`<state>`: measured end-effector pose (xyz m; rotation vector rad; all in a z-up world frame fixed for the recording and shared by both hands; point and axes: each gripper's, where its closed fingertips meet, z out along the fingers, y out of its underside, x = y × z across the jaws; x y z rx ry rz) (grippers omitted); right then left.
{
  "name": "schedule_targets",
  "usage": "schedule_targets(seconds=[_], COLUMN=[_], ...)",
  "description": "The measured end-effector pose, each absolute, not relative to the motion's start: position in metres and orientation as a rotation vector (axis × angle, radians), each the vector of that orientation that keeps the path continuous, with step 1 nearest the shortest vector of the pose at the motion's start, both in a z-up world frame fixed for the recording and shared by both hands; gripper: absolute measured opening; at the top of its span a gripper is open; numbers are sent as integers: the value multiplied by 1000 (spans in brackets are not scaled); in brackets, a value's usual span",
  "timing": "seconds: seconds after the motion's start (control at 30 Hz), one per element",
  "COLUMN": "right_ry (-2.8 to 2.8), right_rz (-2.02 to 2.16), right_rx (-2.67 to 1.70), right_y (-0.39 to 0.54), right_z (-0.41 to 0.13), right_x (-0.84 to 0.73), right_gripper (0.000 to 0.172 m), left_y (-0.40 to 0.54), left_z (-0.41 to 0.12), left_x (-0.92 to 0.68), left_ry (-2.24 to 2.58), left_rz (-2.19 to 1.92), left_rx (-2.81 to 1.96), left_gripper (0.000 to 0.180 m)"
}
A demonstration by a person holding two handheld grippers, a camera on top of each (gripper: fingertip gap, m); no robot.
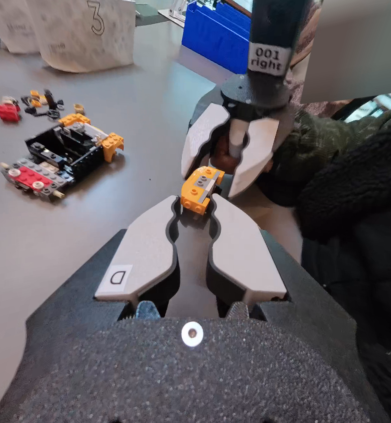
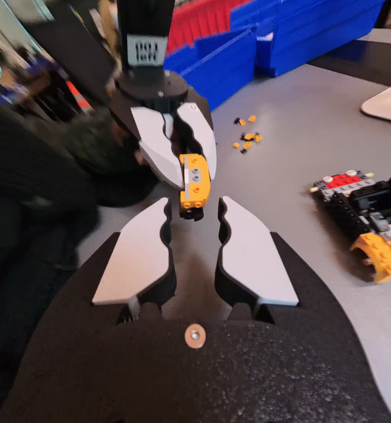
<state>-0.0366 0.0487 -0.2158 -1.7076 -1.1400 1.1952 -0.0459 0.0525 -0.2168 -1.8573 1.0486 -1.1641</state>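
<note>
Left tongs (image 1: 195, 201) are clenched on an orange brick piece (image 1: 200, 188) above the desk (image 1: 126, 96), right tongs (image 2: 195, 201) hang released just beside it, blue bins (image 2: 293, 43) behind.

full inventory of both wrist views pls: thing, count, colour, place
brick piece: 1, orange with grey strip and black underside, above the table, clamped between the left gripper's fingertips
toy car body: 1, black with orange arches and red-grey end, on the table
loose bricks: small scatter, orange, black, red, beyond the car body
more loose bricks: small scatter, orange and black, on the table
paper bags: 2, white, far edge
bins: blue, one red behind, far side
table: 1, grey
left gripper: shut on the brick piece
right gripper: open, beside the piece, fingers clear of it
sleeve: dark knit, behind the right gripper
</note>
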Motion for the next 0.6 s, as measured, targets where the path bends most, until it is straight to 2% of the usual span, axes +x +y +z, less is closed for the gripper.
schedule_targets(seconds=[0.07,0.17,0.27,0.33,0.47,0.5,0.6], right_ry=[-1199,-1177,-1020,-912,-837,-850,-851], right_rz=[1059,1137,1501,1735,1963,1956,1830], right_rx=[-1667,-1643,-1683,-1693,-1721,-1723,-1706], right_y=[48,45,41,39,31,29,37], right_z=[-221,-211,-197,-189,-188,-190,-188], right_x=[-40,-41,-35,-32,-36,-37,-38], right_gripper=[26,24,23,23,22,22,23], left_y=[52,47,43,41,36,38,43], left_z=[-218,-207,-191,-189,-184,-186,-190], left_x=[-46,-45,-42,-39,-32,-32,-34], left_ry=[1017,1013,1047,1096,1154,1142,1088], left_rz=[-1218,-1295,-1283,-1207,-1088,-1079,-1117], left_rx=[-1882,-1806,-1640,-1579,-1482,-1518,-1606], left_gripper=[23,23,47,54,47,39,38])
